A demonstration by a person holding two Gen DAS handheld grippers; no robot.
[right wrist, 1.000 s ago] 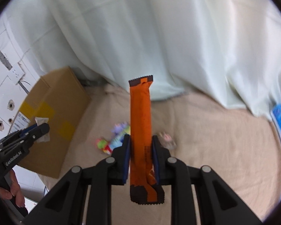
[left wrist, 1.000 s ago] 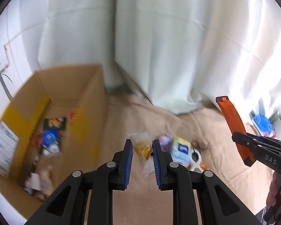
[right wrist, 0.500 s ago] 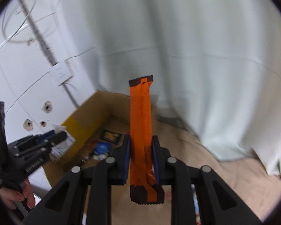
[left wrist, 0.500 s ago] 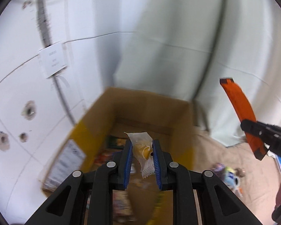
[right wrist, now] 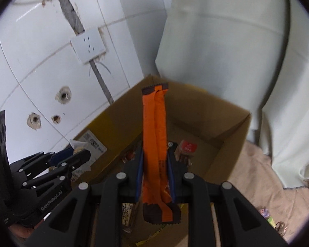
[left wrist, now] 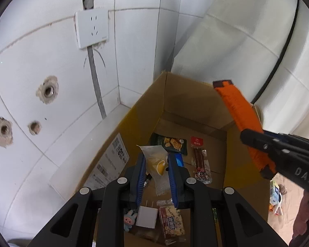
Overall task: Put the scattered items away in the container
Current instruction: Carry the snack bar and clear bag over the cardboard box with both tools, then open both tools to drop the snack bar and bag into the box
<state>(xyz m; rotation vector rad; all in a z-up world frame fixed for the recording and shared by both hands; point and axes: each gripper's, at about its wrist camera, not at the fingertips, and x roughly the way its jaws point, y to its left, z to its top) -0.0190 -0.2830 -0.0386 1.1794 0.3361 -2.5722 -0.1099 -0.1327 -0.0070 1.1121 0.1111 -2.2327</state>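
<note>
In the left wrist view, the left gripper (left wrist: 156,171) pinches a clear yellow-printed snack packet (left wrist: 155,163) above the open brown cardboard box (left wrist: 195,103). In the right wrist view, the right gripper (right wrist: 154,175) clamps a long orange wrapper bar (right wrist: 155,131), seemingly over the box too. It is the drop-off step; next, both should release.

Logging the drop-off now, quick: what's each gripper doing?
Left gripper: closed on a clear snack packet, above the cardboard box.
Right gripper: closed on a long orange wrapper, above the same box.
</note>
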